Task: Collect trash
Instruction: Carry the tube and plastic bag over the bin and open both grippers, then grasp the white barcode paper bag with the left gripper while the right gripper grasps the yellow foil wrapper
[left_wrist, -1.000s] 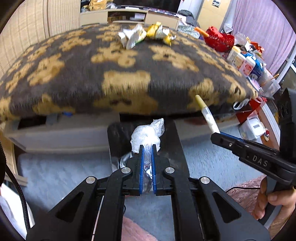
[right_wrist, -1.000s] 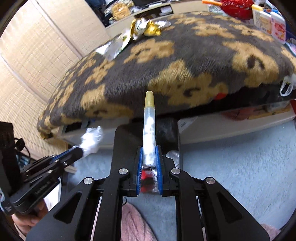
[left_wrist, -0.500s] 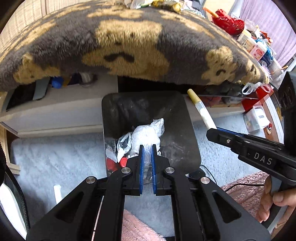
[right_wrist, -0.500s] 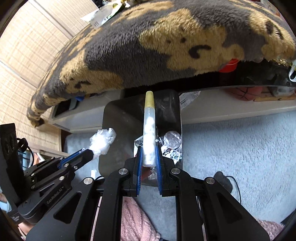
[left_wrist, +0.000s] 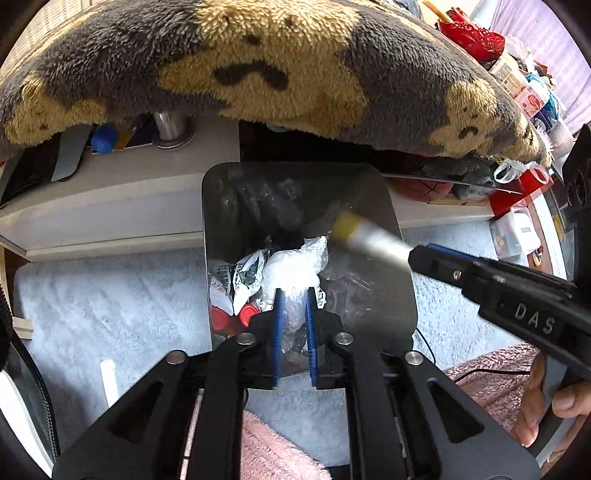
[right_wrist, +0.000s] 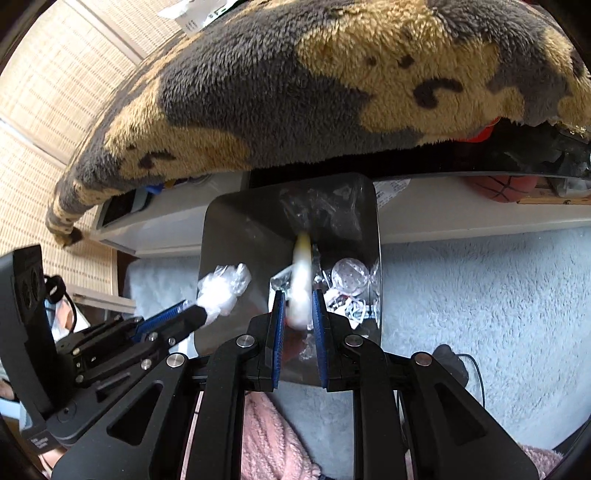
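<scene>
Trash in both my tongs and the bin (left_wrist: 218, 221) right below me, so this is the drop! My left tongs (left_wrist: 294, 295) have just been easing apart, a narrow gap now, and the plastic wad (left_wrist: 291, 269) sits loosely between the blue pads; I'd say they are no longer pinching it. My right tongs (right_wrist: 298, 293) have a narrow gap too, and the tube (right_wrist: 301, 280) between them is a blur, tipped over the bin with daylight on either side, so I judge it is slipping free. Both pieces hang over the dark mouth of the bin, which stands on the pale rug (left_wrist: 110, 295) just under the edge of the bear blanket (left_wrist: 295, 74). Inside there are already printed wrappers (left_wrist: 243, 273), red caps (left_wrist: 245, 314) and clear plastic, so a good share looks collected. What's left: these two have to land, and I can spot a wrapper (right_wrist: 195, 16) lying up on the blanket at the top edge of the right view. The wad is crumpled clear film stuffed with something white, puffy and soft. The tube is a slim whitish stick with a yellow cap, light enough to tumble.
</scene>
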